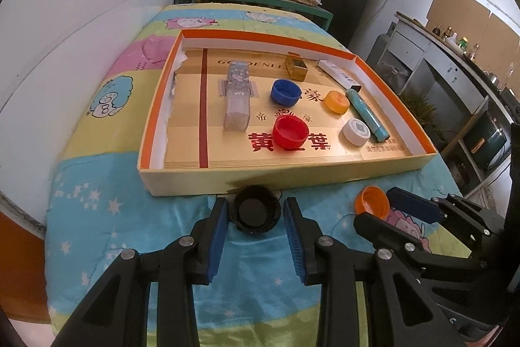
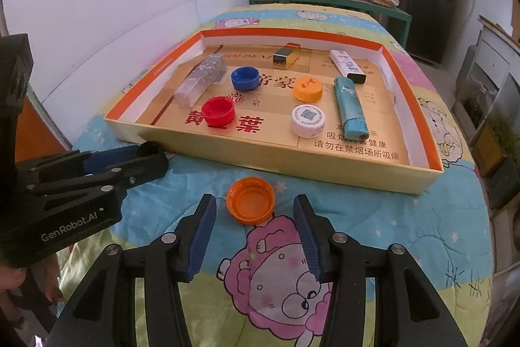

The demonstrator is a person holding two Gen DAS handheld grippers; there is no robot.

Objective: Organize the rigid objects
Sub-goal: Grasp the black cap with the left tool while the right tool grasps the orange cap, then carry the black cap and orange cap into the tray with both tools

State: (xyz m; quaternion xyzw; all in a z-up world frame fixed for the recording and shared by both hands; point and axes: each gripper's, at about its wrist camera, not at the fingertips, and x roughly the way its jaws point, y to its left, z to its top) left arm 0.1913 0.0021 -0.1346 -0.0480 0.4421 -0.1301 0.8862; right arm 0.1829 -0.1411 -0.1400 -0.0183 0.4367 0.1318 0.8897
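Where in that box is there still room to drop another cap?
The left strip of the box, between its left wall and the clear block, is bare. So is the near edge in front of the red cap. The right side is crowded around the white cap and lighter.

"GenRobot.AI" was printed in white on the black body of the left tongs (image 2: 148,163). On the gold floor of the shallow box (image 2: 325,174), large red characters "黄" and "葉" were read, with a black warning line, "请勿在禁烟场所吸烟". Partly covered gold lettering "GOLDENLEAF" was seen at the far end.
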